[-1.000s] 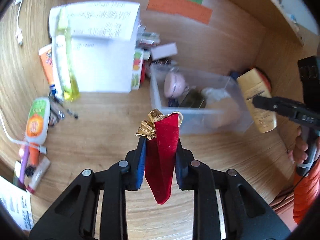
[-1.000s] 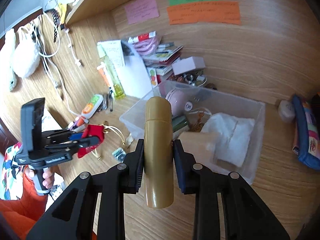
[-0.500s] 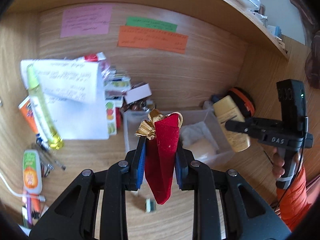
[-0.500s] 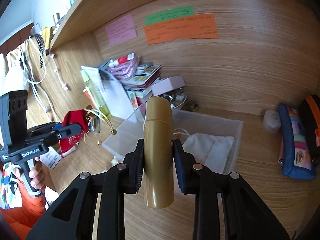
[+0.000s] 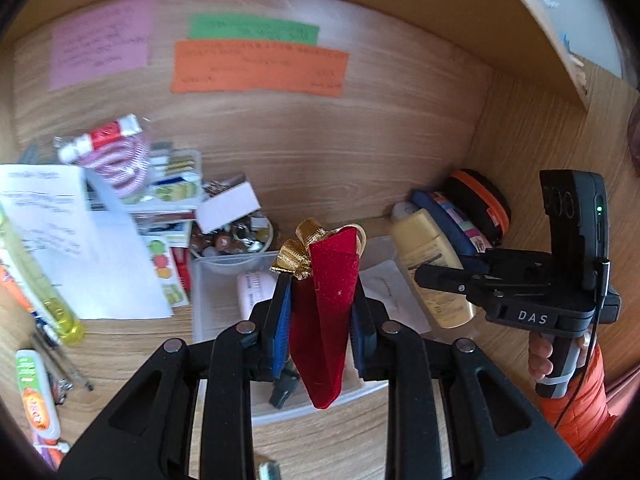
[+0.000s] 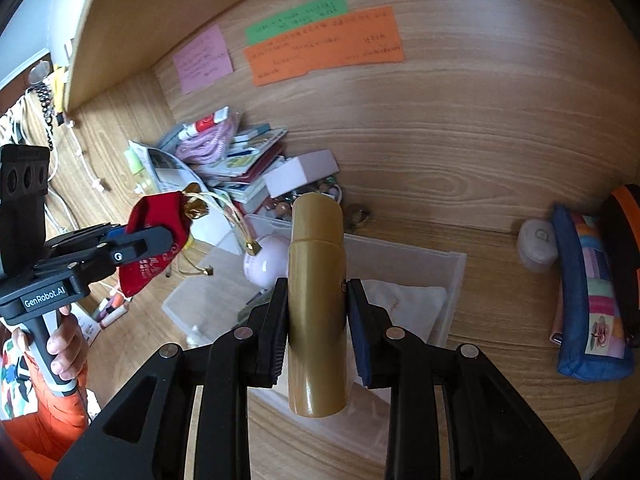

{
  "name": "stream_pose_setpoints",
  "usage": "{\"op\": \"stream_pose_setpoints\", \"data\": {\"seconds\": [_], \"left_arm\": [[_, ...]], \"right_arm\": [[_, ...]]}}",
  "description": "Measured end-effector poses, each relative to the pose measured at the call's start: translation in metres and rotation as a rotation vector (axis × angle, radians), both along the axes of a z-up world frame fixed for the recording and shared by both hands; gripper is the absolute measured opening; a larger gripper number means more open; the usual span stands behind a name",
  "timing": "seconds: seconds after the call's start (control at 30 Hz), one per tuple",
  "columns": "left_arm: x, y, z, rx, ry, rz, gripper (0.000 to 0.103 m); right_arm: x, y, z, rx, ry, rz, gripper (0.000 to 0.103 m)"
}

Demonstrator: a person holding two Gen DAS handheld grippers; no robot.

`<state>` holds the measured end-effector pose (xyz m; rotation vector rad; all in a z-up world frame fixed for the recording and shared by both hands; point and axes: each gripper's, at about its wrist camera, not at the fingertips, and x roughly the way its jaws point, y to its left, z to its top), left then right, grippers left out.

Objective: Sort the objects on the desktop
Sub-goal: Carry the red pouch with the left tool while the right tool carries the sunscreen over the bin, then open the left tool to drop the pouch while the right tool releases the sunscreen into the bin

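Note:
My left gripper point(image 5: 320, 300) is shut on a red velvet pouch point(image 5: 326, 312) with gold ribbon, held above the clear plastic bin point(image 5: 208, 280). The pouch point(image 6: 154, 236) and left gripper point(image 6: 160, 236) also show in the right wrist view. My right gripper point(image 6: 316, 300) is shut on a gold bottle point(image 6: 316, 300), held over the same bin point(image 6: 448, 300); the bottle also shows in the left wrist view point(image 5: 432, 268). The bin holds a pink round object point(image 6: 266, 260) and a white pouch point(image 6: 404, 308).
A pile of booklets, a pink cord bundle point(image 6: 208, 144) and a white box point(image 6: 300, 172) lie left of the bin. Paper sheets point(image 5: 72, 248) and tubes point(image 5: 36, 392) lie at far left. A patchwork pencil case point(image 6: 592, 288) and white case point(image 6: 536, 244) sit right. Sticky notes point(image 6: 324, 44) hang on the back wall.
Both grippers have moved forward over the bin and toward the back wall, each still holding its object. The bin now lies directly under both.

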<state>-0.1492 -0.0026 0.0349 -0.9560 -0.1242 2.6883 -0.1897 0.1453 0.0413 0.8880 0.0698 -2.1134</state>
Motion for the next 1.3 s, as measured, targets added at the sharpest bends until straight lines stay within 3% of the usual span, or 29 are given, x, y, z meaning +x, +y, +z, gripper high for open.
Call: {"op": "stream_pose_setpoints", "data": {"seconds": [0.57, 0.97, 1.13, 1.3], "left_arm": [[-0.056, 0.032, -0.061, -0.032, -0.145, -0.043, 0.026], [-0.061, 0.043, -0.076, -0.071, -0.163, -0.052, 0.028], [-0.062, 0.043, -0.080, -0.090, -0.166, -0.041, 0.038], [-0.063, 0.042, -0.082, -0.086, -0.178, -0.047, 0.042]], "right_arm": [[-0.037, -0.003, -0.042, 0.084, -0.027, -0.051, 0.025], [-0.034, -0.014, -0.048, 0.152, 0.044, -0.048, 0.025], [-0.031, -0.017, -0.048, 0.182, 0.085, -0.053, 0.025], [-0.031, -0.017, -0.048, 0.196, 0.101, -0.058, 0.026]]}}
